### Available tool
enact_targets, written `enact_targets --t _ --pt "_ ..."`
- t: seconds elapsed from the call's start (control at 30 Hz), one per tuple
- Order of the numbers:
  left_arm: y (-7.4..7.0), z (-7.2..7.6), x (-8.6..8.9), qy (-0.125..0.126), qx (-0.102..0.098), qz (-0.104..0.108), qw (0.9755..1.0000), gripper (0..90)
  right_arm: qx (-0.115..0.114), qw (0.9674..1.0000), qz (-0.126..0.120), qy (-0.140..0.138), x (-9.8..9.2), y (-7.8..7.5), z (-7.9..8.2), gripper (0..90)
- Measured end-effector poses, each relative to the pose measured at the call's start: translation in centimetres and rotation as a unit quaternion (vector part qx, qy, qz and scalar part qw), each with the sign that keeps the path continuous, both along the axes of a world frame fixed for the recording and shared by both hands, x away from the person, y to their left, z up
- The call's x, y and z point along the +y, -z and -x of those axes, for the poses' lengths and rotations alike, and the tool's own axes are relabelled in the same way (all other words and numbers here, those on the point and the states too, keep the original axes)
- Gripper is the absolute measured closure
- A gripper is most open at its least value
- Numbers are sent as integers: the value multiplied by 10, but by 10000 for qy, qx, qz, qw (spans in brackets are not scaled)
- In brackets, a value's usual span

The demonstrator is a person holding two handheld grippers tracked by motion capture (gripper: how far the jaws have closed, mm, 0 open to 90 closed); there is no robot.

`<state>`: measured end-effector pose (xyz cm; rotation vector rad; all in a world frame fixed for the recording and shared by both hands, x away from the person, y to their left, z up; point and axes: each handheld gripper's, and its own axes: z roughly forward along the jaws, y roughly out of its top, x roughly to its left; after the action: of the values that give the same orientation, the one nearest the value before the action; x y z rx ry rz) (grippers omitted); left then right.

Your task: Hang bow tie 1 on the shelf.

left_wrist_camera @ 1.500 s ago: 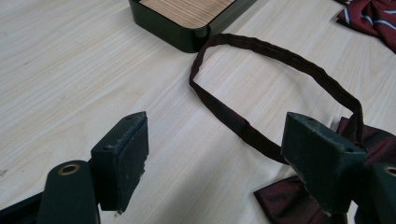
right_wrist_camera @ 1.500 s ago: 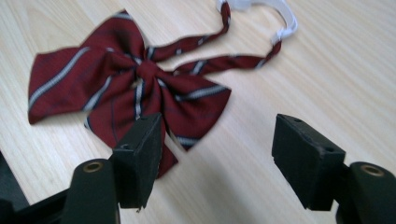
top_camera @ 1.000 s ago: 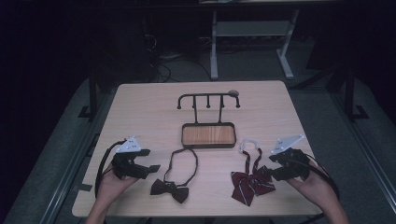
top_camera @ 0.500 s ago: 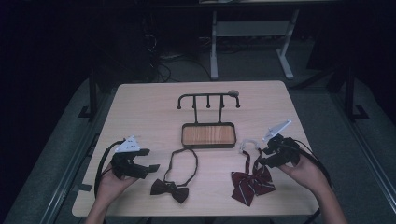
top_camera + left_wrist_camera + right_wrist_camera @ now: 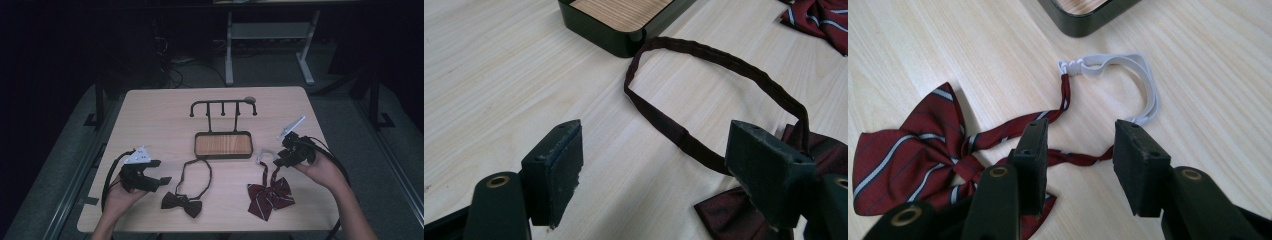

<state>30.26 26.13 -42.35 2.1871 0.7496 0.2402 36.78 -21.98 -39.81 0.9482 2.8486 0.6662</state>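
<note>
The right gripper [image 5: 276,161] is over the neck band of the striped red bow tie [image 5: 270,195], at about 4 o'clock on the table [image 5: 150,115]. Its jaws have just been closing. In the right gripper view the thin red strap [image 5: 1078,159] runs between the two pads [image 5: 1034,160], but the pads do not squeeze it, so the grip is loose. The white elastic loop [image 5: 1143,85] of that tie lies just past the jaws.

The left gripper [image 5: 159,181] sits at about 8 o'clock, with its jaws wide apart and nothing held. The dark bow tie [image 5: 182,204] lies just beside it, and its band loop [image 5: 704,95] curls up toward the tray.

The wooden tray [image 5: 223,145] with a black rim is in the middle of the table. A black hook rack [image 5: 223,106] stands up from its far side, toward 12 o'clock. The tray is near both tie loops.

The two ties lie apart, with bare table between them. There is lots of bare wood at 10 o'clock and 2 o'clock. The striped tie is near the 6 o'clock edge. The right hand [image 5: 322,172] is close to the 3 o'clock edge.
</note>
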Motion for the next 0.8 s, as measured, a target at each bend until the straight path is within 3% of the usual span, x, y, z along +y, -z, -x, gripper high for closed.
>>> enact_targets --t 0.27,0.8 --pt "0 -1 2 -9 16 -9 10000 230 202 9993 290 84 6 14 -22 594" --pt "0 -1 3 -13 8 14 10000 229 457 9962 664 325 7 29 -39 681"
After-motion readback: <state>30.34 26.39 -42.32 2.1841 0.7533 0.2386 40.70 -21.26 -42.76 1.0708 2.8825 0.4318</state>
